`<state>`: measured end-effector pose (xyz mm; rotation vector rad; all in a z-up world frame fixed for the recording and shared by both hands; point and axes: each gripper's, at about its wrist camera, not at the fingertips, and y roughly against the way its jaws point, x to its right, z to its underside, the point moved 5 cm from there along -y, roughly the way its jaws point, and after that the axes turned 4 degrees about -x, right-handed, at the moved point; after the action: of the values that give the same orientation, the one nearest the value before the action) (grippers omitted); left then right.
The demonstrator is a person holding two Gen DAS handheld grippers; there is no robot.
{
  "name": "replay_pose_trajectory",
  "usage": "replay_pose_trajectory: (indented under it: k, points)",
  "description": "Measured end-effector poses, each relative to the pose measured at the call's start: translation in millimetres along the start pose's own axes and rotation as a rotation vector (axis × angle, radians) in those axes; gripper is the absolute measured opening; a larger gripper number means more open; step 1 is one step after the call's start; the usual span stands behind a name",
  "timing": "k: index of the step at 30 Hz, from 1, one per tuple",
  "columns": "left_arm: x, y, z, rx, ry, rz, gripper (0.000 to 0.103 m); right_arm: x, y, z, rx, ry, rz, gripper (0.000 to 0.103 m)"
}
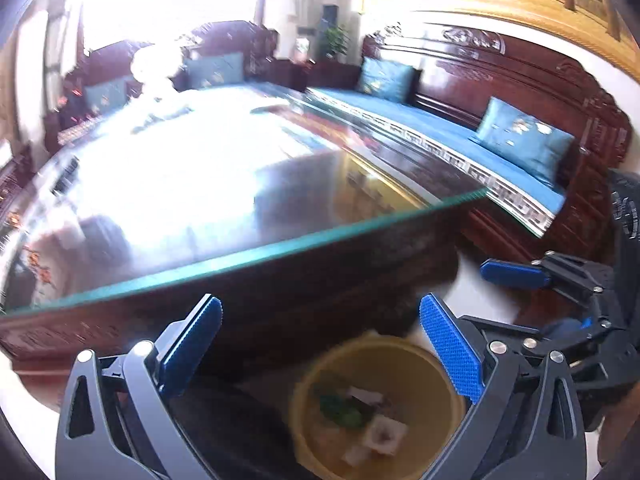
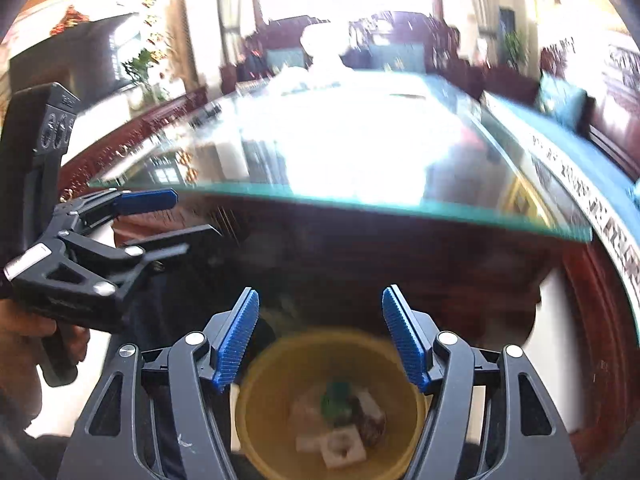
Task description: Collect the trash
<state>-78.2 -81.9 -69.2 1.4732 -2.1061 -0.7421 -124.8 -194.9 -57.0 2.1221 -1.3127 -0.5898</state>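
A round yellow bin (image 1: 404, 384) stands on the floor in front of the table, with white crumpled scraps (image 1: 380, 434) and a green scrap (image 1: 340, 410) inside. It also shows in the right wrist view (image 2: 280, 384), with white scraps (image 2: 344, 446) in it. My left gripper (image 1: 320, 344) is open and empty above the bin. My right gripper (image 2: 320, 332) is open and empty above the bin too. The right gripper also shows at the right of the left wrist view (image 1: 560, 280); the left one at the left of the right wrist view (image 2: 148, 216).
A dark wooden coffee table with a glass top (image 1: 240, 256) lies just ahead, glaring with window light. A white object (image 1: 156, 64) stands at its far end. A carved wooden sofa with blue cushions (image 1: 524, 136) runs along the right. White floor (image 2: 560, 320) shows around the table.
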Motion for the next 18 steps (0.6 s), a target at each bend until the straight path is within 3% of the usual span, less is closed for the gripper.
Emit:
replay_pose_trajectory:
  k: [7,11,14,18]
  points:
    - [-33,18,-41,0.098,0.034,-0.160,0.099,-4,1,-62,0.124,0.061,0.036,0.074]
    - [-58,24,-64,0.141,0.117,-0.219,0.099,1,7,-91,0.231,0.046,0.072,0.090]
    - [-78,26,-79,0.167,0.160,-0.365,0.099,7,5,-110,0.279,0.037,0.085,0.094]
    - [-94,26,-93,0.197,0.205,-0.504,0.099,14,-6,-125,0.293,0.008,0.064,0.094]
